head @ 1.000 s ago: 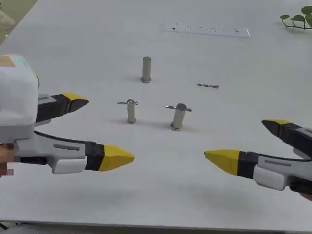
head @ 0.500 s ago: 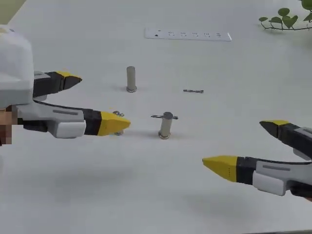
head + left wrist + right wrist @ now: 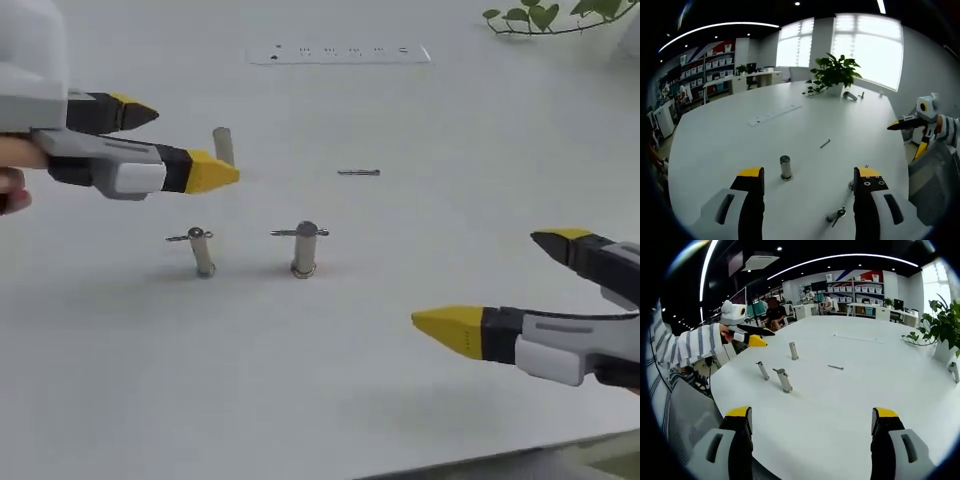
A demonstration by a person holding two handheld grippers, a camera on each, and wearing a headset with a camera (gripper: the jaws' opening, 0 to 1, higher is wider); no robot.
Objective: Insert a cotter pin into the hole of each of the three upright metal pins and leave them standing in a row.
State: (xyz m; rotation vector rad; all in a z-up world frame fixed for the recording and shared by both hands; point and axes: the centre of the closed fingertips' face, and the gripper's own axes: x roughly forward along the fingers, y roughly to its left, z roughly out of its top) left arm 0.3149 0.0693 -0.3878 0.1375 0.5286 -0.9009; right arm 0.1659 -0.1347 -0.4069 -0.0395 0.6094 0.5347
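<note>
Three upright metal pins stand on the white table. Two front pins [image 3: 202, 250] [image 3: 304, 248] each carry a cotter pin through the top. The bare back pin [image 3: 222, 145] is partly hidden behind a finger of my left gripper [image 3: 195, 143], which hovers open and empty beside it. In the left gripper view the bare pin [image 3: 785, 167] stands just ahead, between the jaws of the left gripper [image 3: 809, 175]. A loose cotter pin [image 3: 358, 172] lies to the right, further back. My right gripper [image 3: 475, 278] is open and empty at the near right, well away from the pins [image 3: 784, 380].
A white power strip [image 3: 340, 53] lies at the far side of the table. A potted plant [image 3: 540, 15] is at the far right corner. The table's near edge runs just below the right gripper.
My left gripper has moved away from me, from in front of the left cottered pin to beside the bare back pin. The right gripper has hardly moved. The head camera shifted.
</note>
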